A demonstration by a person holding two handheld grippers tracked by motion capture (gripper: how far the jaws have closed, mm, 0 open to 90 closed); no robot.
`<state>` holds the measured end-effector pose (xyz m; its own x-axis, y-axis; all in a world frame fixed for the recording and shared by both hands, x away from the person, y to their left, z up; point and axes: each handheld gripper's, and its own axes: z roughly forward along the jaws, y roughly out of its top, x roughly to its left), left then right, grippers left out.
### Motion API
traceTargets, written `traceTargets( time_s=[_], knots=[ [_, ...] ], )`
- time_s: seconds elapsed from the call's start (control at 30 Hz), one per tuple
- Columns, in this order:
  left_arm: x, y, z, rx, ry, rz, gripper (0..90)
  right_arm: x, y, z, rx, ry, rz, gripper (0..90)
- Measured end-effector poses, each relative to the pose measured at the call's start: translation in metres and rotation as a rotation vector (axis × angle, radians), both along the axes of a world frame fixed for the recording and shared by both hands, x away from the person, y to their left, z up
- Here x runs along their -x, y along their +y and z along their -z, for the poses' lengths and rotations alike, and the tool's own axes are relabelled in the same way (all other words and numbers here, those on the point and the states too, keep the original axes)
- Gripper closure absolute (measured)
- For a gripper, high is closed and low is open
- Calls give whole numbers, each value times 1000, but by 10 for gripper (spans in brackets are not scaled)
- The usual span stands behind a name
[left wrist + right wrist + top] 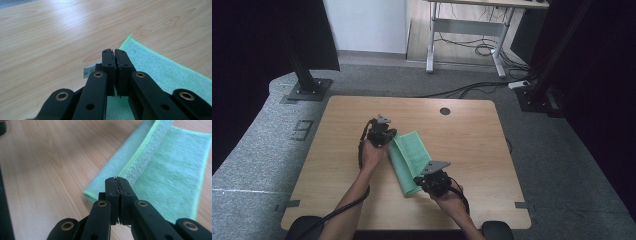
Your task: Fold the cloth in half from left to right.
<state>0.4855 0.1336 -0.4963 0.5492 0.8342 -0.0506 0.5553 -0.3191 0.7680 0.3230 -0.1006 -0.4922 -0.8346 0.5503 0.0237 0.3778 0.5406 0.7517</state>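
A green microfibre cloth (pixel 409 160), part folded, is laid mid-table (pixel 337 150). Its near end is pinched by the right tongs (pixel 117 180), its far end, at eleven o'clock, by the left tongs (pixel 114 52). If carried unevenly, the fold could be skewed or a thin corner lost.

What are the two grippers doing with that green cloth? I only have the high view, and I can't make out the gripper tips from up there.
Observer: Seen from its own camera, the right gripper is shut, and the lifted layer of the green cloth runs straight into its tips.
Operator: And the other one?
Observer: The left gripper is shut too. The cloth lies beside and below it, but I cannot tell whether any is pinched.
Operator: Anything else near it?
Observer: A small white label sticks out beside that gripper.
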Motion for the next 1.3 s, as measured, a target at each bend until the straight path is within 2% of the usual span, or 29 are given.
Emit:
traceTargets(
  time_s=[0.27,0.6,0.83,0.9,0.97,1.1,1.3],
  knots=[
    [-10,-20,3,-32,-3,17,866,-8,-19,4,10,7,49,870],
    [-20,-38,11,-81,17,26,863,-17,-35,13,17,24,92,870],
    [-24,-46,17,-78,18,27,845,-20,-42,20,17,37,114,869],
    [-25,-47,17,-63,11,32,791,-21,-44,21,19,42,119,868],
    [-25,-47,16,-40,1,33,674,-23,-46,23,21,48,129,862],
    [-26,-47,11,-12,-7,19,470,-26,-51,25,29,57,158,791],
    [-23,-44,0,6,-37,20,315,-28,-58,24,40,43,205,732]
  ],
)
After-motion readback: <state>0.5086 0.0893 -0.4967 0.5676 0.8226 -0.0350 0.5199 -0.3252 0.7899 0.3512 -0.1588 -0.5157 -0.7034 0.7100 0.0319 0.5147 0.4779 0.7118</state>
